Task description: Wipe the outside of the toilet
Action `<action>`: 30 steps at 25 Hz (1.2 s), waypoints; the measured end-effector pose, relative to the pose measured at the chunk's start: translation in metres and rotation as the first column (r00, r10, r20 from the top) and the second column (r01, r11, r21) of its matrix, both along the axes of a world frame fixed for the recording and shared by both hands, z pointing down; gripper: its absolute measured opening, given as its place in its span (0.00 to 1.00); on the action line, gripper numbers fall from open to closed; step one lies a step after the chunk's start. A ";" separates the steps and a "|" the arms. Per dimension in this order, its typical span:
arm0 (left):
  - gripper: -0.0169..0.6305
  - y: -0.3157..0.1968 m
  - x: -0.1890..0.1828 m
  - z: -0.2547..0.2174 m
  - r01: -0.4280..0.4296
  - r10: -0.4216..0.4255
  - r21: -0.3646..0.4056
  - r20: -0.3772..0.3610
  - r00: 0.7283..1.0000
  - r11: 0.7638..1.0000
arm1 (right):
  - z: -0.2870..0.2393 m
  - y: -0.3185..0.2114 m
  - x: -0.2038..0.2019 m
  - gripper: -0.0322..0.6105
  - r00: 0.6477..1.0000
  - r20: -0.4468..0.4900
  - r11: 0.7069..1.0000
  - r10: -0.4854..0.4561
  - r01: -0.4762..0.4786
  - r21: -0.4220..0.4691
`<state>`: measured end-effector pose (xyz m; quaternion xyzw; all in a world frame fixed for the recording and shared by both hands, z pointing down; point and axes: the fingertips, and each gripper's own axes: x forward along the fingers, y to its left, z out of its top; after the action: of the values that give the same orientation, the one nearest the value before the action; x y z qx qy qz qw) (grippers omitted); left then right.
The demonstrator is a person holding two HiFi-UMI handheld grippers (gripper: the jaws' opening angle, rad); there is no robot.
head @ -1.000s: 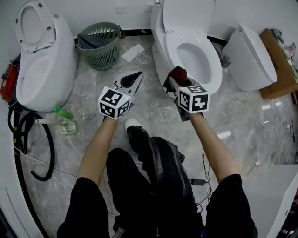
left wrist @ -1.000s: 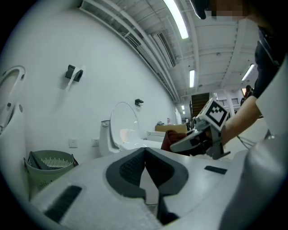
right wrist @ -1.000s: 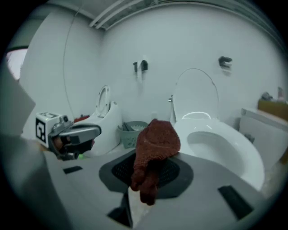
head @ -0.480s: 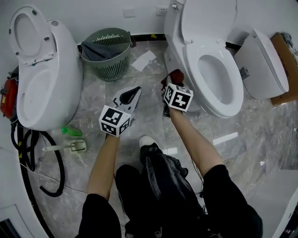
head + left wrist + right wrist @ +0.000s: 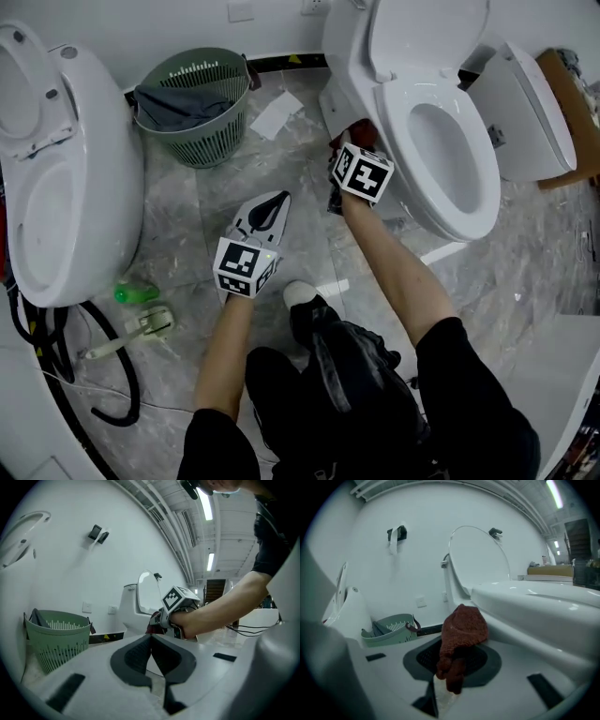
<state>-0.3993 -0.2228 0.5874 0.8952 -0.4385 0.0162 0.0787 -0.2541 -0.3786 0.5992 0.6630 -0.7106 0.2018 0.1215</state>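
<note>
- We hold the right gripper (image 5: 455,657) with its jaws clamped on a rust-red knitted cloth (image 5: 461,632); the cloth bunches over the jaw pads and hangs down between them.
- The head view places the cloth (image 5: 362,132) at the outer left flank of the white ceramic toilet (image 5: 448,202), below the seat rim and near the rear of the bowl. It appears to lie against the porcelain.
- The toilet lid stands raised and the seat is down.
- In the right gripper view, the underside of the bowl runs just beside the cloth on its right.
- We hold the left gripper (image 5: 151,638) with its jaws together at the tips and with nothing between them.
- The left gripper (image 5: 278,199) hangs over the grey marbled floor (image 5: 187,206), well apart from the toilet, and points toward the wall.
- A green slotted plastic basket (image 5: 222,131) stands against the wall to the left of the toilet; dark grey fabric lies inside it.
- A second white toilet body (image 5: 70,197) lies at the far left, and a small green bottle (image 5: 136,293) lies on the floor beside it.
</note>
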 end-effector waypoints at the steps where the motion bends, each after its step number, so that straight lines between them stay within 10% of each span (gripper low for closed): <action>1: 0.04 -0.003 -0.005 0.004 0.000 0.000 -0.010 0.004 1.000 1.000 | 0.001 -0.005 -0.003 0.19 1.000 -0.002 1.000 0.006 -0.006 -0.001; 15: 0.04 -0.022 -0.021 0.024 -0.083 0.084 -0.056 0.014 0.996 0.995 | 0.022 -0.051 0.008 0.19 0.978 0.058 0.978 0.202 -0.198 -0.061; 30: 0.04 0.009 0.006 0.017 -0.103 0.104 -0.019 0.063 0.993 0.995 | 0.017 0.005 0.037 0.18 0.965 0.190 0.983 0.178 -0.182 0.004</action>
<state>-0.3934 -0.2143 0.6040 0.9150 -0.3938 0.0523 0.0707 -0.2173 -0.3736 0.6160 0.7040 -0.6578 0.2664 0.0276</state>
